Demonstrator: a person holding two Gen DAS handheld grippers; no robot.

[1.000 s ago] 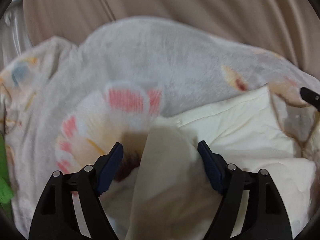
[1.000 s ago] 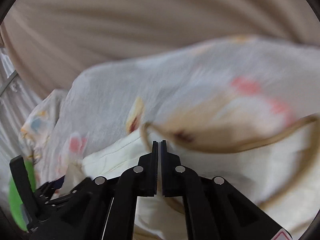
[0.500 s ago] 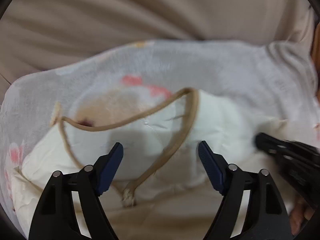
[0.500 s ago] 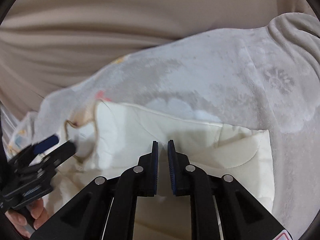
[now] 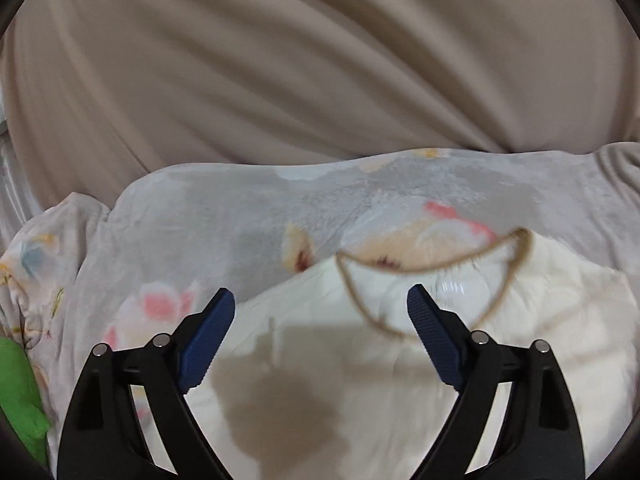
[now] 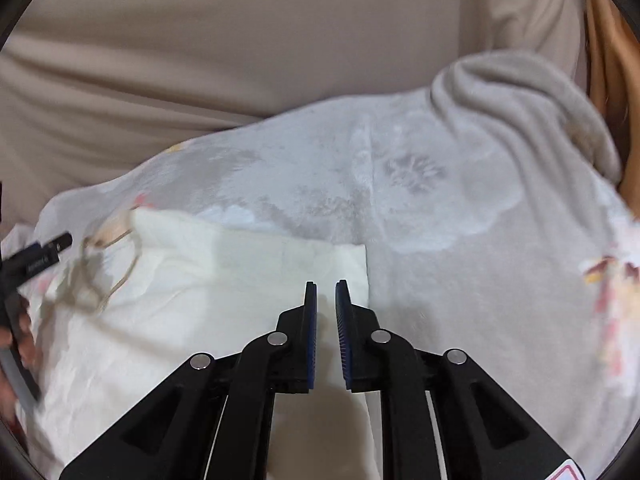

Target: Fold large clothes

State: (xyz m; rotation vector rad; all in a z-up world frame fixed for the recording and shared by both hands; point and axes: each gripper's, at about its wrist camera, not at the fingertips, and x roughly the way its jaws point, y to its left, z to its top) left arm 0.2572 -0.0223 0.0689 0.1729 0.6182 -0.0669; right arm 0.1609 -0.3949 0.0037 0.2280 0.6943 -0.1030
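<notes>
1. Cream garment (image 5: 440, 380) lay flat on a grey floral blanket (image 5: 240, 216), right below both grippers; tan cord trim (image 5: 352, 292) looped round its neckline, loose strands tangled near the left edge in the right wrist view.
2. Looked thin, woven and slightly crumpled; squared folded corner (image 6: 352, 264) sat just ahead of the right fingertips.
3. Blanket: fleecy nap, pale grey, pink and yellow flower prints, bunched into thick folds at far right (image 6: 520, 100).
4. Beige draped cloth (image 5: 320, 60) behind, smooth with long soft creases. Bright green item (image 5: 16, 392) at the left edge, too cropped to identify.
5. Left gripper (image 5: 320, 308): jaws spread wide, just been opening, nothing between the blue ribbed pads (image 5: 208, 340), garment underneath untouched.
6. Right gripper (image 6: 326, 300): jaws just parted to a narrow slot, gap clear, no cloth pinched.
7. White lettering on the left gripper's black finger (image 6: 40, 258) in the right wrist view, too blurred to read. Red-and-white sticker (image 6: 568, 474) at the bottom right, cropped, unreadable.
</notes>
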